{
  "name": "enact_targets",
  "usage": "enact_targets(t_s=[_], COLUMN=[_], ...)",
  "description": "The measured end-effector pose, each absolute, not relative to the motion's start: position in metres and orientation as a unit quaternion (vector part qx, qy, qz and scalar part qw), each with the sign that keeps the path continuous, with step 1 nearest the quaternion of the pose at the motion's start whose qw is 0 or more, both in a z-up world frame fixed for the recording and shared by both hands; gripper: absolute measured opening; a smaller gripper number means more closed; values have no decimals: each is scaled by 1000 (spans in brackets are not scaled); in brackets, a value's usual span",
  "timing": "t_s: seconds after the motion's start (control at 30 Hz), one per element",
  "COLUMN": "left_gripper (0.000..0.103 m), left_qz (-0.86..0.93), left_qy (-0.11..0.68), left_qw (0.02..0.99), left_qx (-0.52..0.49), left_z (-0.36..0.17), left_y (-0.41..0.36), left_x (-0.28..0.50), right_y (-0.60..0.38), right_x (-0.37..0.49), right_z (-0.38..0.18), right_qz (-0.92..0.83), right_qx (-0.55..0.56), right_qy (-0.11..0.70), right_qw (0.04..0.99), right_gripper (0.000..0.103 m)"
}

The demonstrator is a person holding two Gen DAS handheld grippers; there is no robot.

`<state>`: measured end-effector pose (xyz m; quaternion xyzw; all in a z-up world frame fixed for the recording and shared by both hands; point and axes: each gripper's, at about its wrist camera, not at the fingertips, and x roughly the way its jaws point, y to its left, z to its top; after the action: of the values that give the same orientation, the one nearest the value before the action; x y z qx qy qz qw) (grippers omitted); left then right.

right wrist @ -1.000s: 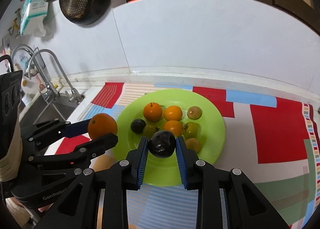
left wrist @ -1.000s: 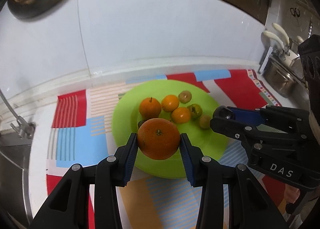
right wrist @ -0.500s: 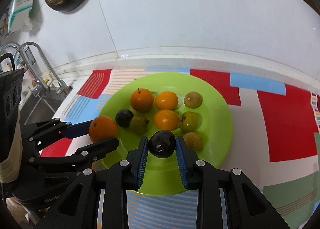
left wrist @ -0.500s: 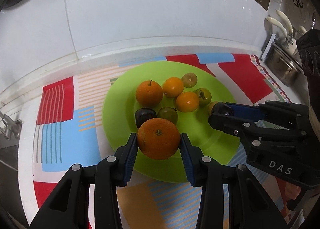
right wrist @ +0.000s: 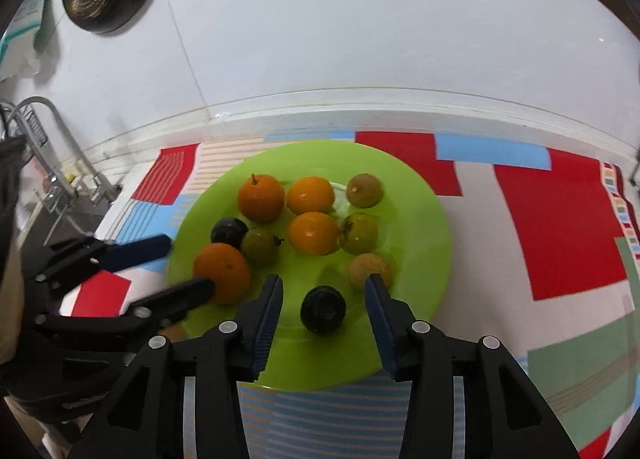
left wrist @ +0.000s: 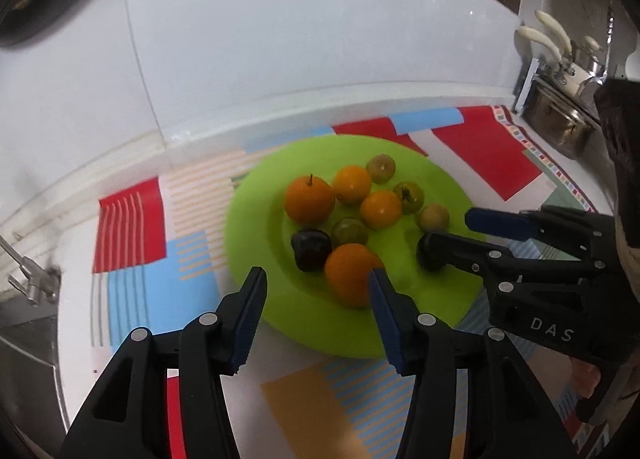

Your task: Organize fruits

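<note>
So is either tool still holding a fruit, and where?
Neither. Both tools' jaws are opening: the orange and dark plum sit released on the green plate.

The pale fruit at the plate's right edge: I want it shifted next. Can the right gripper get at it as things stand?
Probably yes. The right gripper is opening, and the pale fruit sits just beyond its right finger with nothing over it. The dark plum between the fingers needs clearing first.
</note>
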<state>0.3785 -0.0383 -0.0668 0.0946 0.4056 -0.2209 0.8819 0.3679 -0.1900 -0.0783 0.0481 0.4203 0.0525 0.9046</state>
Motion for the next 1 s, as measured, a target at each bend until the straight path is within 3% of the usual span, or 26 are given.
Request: enact_targets(t_s=[0.2,0.27,0.47,0.77,1.0], left_gripper=[62,70,88,98,102], left_qz=[-205,-202,-171,-124,-102], left_qy=[384,376,340,302,289], left_qw=[895,900,922,943,951], left_qx=[97,90,76,58,48], left_z=[-50,-43,-22,2,14], left_y=[-30,-26,-15,-6,-3], left_x=[361,351,313,235,179], right_y=[-187,-186,-185,-190,-190], right_x=[345,338,302,231,178], right_z=[-66,-61,-39,-10,6], right_qz=[20,17,-3,-5,2], right_qx=[48,52,51,43,31], right_qy=[404,397,364,319,301], right_qw=[913,916,930,947,953], right_gripper=[44,52,63,78,79])
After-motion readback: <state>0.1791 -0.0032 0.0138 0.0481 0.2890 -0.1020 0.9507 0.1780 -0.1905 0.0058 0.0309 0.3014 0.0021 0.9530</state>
